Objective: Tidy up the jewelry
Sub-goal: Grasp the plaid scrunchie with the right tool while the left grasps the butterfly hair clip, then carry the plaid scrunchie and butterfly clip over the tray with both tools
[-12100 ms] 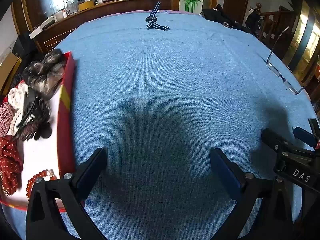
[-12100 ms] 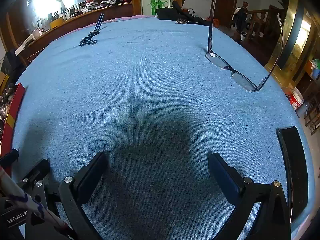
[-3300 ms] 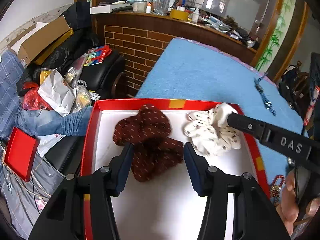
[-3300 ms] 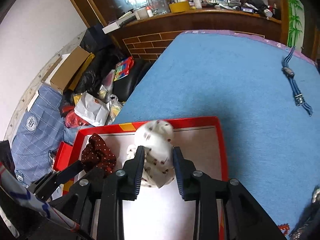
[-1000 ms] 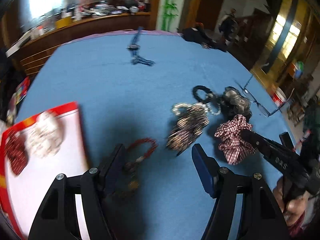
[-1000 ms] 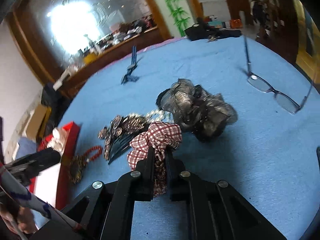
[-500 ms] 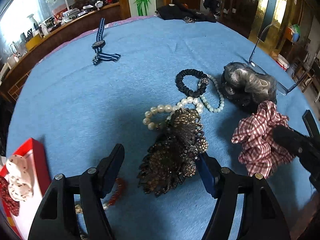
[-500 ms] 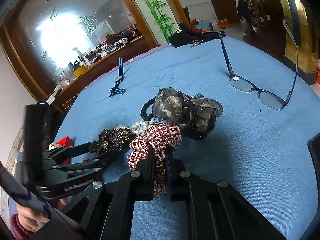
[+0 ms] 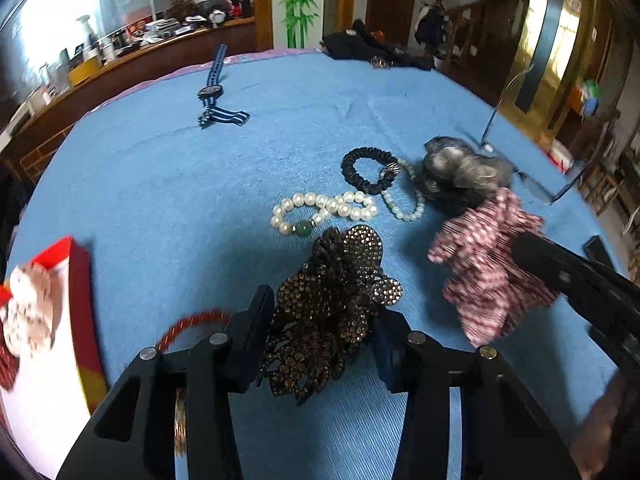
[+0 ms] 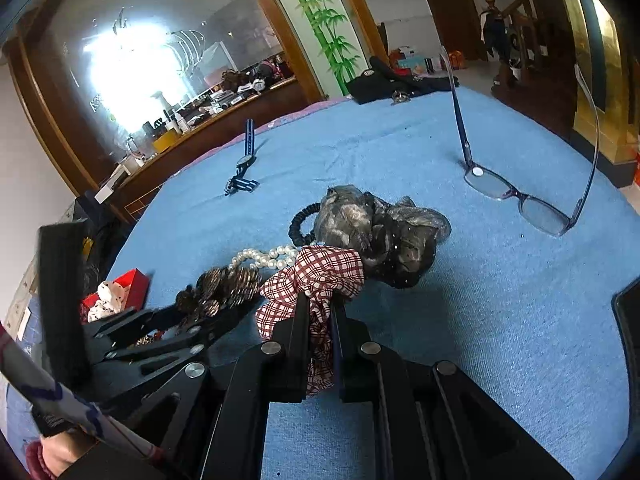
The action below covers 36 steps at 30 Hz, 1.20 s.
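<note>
Left hand-held gripper [image 9: 324, 328] is closing its jaws around the rhinestone hair clip [image 9: 334, 308] lying on the blue desk [image 9: 160, 184]; right hand-held gripper [image 10: 320, 320] stays clenched on the plaid scrunchie [image 10: 316, 272] beside it.

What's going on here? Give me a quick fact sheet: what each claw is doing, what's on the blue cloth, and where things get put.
Surface: blue cloth
Left gripper: jaws closing around the brown rhinestone hair clip
Right gripper: shut on the red plaid scrunchie
Loose near centre: pearl bracelet, black scrunchie, grey gauze scrunchie
Partly hidden behind left finger: red bead bracelet
Farther off: striped watch, eyeglasses
Container: red-rimmed box at the left, holding a white dotted scrunchie
</note>
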Motion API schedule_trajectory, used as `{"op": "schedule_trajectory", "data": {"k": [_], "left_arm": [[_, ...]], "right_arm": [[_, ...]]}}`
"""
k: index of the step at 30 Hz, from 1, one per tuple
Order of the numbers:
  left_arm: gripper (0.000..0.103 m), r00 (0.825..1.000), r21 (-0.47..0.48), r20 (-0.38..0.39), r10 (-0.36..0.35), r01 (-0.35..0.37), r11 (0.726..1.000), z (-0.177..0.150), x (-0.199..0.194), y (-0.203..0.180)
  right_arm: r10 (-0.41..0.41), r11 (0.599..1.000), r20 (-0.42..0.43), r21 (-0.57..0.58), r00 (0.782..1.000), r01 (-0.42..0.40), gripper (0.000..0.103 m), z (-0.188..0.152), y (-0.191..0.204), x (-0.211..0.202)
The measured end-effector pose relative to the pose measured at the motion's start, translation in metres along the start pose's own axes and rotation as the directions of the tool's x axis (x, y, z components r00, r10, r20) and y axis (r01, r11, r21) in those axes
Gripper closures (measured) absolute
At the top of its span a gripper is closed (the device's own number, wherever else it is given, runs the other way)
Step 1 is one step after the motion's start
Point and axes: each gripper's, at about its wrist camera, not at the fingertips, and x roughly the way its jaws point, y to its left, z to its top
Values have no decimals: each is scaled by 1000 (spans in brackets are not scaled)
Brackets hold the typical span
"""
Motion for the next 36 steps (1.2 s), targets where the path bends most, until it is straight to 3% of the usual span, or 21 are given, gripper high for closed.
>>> {"op": "schedule_trajectory", "data": {"k": [5, 15, 23, 36], "left_arm": [[62, 998, -50, 63, -4, 7, 999, -17, -30, 4], [62, 994, -69, 110, -15, 23, 997, -31, -55, 10], [62, 990, -85, 140, -26, 38, 996, -36, -69, 14], [62, 983, -147, 186, 0, 28, 989, -50, -104, 42]], "right_arm": [[21, 998, 29, -51, 999, -19, 94, -2, 11, -4], [27, 995, 66, -101, 997, -20, 94, -4, 21, -9], [38, 993, 49, -115, 998, -32, 94, -6, 23, -6], [125, 979, 17, -164, 992, -120, 94, -11, 35, -6]]}}
